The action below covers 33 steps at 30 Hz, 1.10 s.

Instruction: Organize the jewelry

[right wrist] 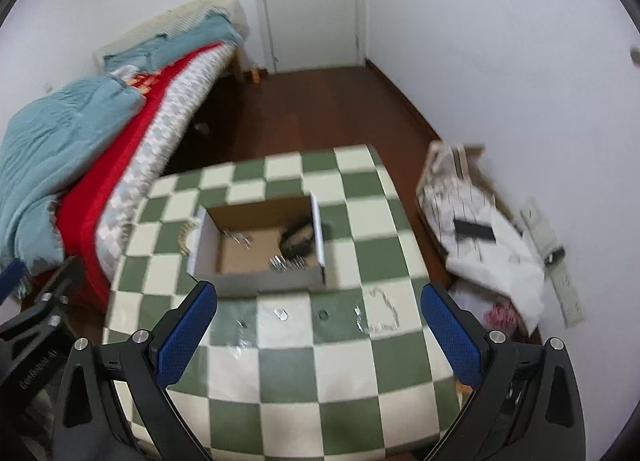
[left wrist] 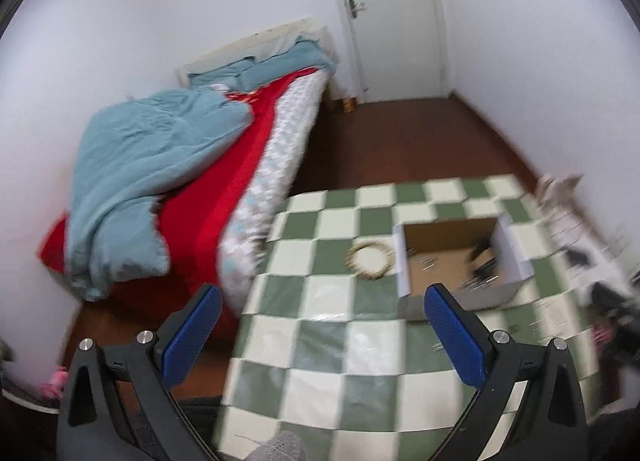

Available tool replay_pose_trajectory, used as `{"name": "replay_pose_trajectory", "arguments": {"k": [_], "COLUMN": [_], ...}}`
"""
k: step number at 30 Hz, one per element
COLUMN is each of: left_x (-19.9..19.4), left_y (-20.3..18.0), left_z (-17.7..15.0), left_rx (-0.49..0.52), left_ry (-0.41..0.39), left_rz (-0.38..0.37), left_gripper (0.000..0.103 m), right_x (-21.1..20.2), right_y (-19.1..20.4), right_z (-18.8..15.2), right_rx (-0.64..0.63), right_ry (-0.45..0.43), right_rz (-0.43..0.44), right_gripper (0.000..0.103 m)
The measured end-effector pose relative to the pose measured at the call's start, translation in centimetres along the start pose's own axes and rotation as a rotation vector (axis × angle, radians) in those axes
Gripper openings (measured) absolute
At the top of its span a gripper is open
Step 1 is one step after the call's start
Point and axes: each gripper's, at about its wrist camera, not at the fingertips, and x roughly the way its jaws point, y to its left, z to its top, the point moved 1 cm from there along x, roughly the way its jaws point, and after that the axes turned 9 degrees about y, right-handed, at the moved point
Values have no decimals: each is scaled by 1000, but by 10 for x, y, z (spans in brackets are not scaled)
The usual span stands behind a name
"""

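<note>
Already several small pieces lay in the cardboard box, yet a beaded bracelet beside it and rings and a chain on the checkered table remained, both the left gripper and right gripper wide open, empty.

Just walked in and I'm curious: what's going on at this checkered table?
A person is sorting jewelry with a hand-held gripper in each hand. Both the left hand-held gripper and the right hand-held gripper are open and hold nothing, raised over the checkered table. An open cardboard box already holds some small metallic pieces and a dark item. A pale beaded bracelet lies beside the box, and a few small pieces, including a thin chain, lie loose in front of it.
</note>
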Motion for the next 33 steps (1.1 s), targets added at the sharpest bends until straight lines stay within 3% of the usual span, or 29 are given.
{"name": "replay_pose_trajectory", "arguments": {"k": [4, 10, 17, 21, 23, 25, 33], "left_x": [46, 105, 131, 136, 137, 137, 137], "left_y": [-7, -17, -33, -39, -40, -42, -72], "left_z": [-15, -31, -39, -41, -41, -42, -45], "left_rx": [17, 11, 38, 51, 56, 58, 106], "left_ry": [99, 246, 316, 327, 332, 336, 348], "left_rz": [68, 89, 95, 87, 82, 72, -60], "left_gripper": [103, 103, 103, 103, 103, 103, 103], "right_x": [59, 135, 184, 201, 204, 203, 190], "right_y": [-30, -50, -15, 7, 15, 19, 8], "right_z": [-14, -24, -20, -21, -24, -26, -37], "right_rx": [66, 126, 38, -29, -64, -88, -64], "right_ry": [127, 218, 236, 238, 216, 199, 180], "right_rz": [34, 106, 135, 101, 57, 24, 28], "right_gripper": [62, 58, 47, 36, 27, 12, 11]}}
